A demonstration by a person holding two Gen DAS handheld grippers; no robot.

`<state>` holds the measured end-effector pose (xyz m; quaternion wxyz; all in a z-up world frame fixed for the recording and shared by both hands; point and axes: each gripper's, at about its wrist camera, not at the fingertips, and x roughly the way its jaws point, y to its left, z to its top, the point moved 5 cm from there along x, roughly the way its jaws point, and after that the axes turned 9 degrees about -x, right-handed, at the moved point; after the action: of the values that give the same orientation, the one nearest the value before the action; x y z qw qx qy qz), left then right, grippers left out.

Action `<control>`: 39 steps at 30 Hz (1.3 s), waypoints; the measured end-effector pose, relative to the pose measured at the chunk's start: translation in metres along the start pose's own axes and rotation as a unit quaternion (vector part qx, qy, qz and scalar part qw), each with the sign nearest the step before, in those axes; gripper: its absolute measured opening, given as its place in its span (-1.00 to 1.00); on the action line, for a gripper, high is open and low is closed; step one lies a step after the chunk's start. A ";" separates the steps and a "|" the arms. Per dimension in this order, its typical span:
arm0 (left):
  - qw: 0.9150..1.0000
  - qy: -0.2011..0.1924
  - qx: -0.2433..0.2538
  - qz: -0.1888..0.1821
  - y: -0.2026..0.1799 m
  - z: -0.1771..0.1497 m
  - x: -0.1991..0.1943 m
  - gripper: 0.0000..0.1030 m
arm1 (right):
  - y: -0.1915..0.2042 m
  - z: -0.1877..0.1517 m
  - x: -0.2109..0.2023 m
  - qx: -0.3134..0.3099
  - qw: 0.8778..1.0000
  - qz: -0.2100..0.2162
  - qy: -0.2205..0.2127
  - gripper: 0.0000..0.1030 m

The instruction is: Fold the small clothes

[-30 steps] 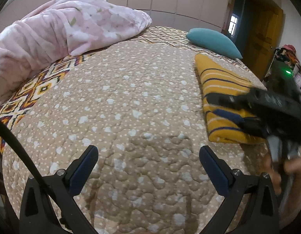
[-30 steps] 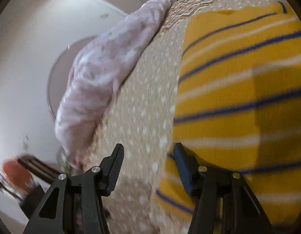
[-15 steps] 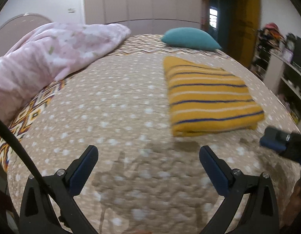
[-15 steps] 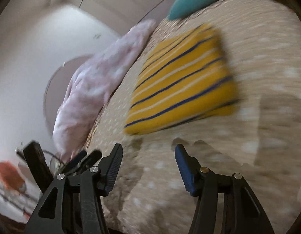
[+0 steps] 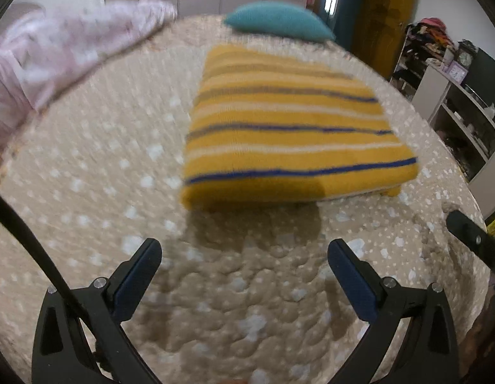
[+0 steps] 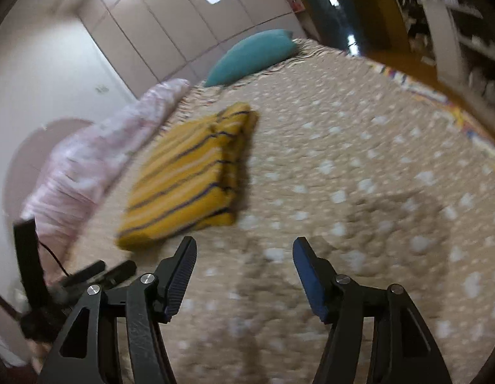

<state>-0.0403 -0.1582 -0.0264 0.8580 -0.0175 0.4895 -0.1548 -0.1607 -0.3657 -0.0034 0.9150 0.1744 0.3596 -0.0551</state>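
A yellow garment with blue and white stripes (image 5: 289,128) lies folded into a flat rectangle on the tan dotted bedspread (image 5: 87,192). It also shows in the right wrist view (image 6: 190,176). My left gripper (image 5: 244,272) is open and empty, above the bedspread just short of the garment's near edge. My right gripper (image 6: 244,265) is open and empty, to the right of the garment and apart from it. The left gripper also shows at the lower left of the right wrist view (image 6: 97,272).
A pink floral blanket (image 5: 55,54) is heaped along the left of the bed. A teal pillow (image 5: 279,20) lies at the far end. White shelves (image 5: 462,118) with clutter stand beside the bed on the right. Wardrobe doors (image 6: 170,22) line the far wall.
Both grippers have drawn back from the garment. The right one, which was at its edge, now points across the bedspread. The left view has swung right and now faces the garment head on.
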 end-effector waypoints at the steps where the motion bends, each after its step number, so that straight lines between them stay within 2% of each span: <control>1: 1.000 0.013 -0.005 0.001 0.000 -0.001 0.006 1.00 | 0.000 -0.001 0.001 -0.004 1.000 -0.010 0.004 0.32; 7: 1.000 0.013 0.010 0.020 -0.005 -0.009 0.014 1.00 | 0.005 -0.005 0.014 -0.017 0.998 -0.058 0.036 0.32; 11: 0.999 0.028 0.007 0.027 -0.005 -0.011 0.016 1.00 | 0.009 -0.003 0.022 -0.021 0.995 -0.078 0.050 0.35; 14: 0.999 0.037 0.004 0.034 -0.006 -0.006 0.021 1.00 | 0.014 0.000 0.026 -0.030 0.994 -0.082 0.059 0.41; 22: 0.998 0.050 -0.004 0.028 -0.003 -0.001 0.024 1.00 | 0.019 -0.001 0.027 -0.034 0.993 -0.090 0.065 0.42; 32: 0.998 0.049 -0.043 -0.005 -0.001 -0.009 -0.008 1.00 | 0.025 -0.003 0.025 -0.051 0.991 -0.104 0.068 0.42; 39: 0.999 0.014 -0.032 0.017 0.000 -0.006 -0.027 1.00 | 0.026 -0.005 0.024 -0.051 0.991 -0.107 0.070 0.42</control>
<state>-0.0582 -0.1497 -0.0074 0.8526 -0.0340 0.5063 -0.1246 -0.1404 -0.3394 -0.0162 0.8843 0.0915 0.4415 -0.1215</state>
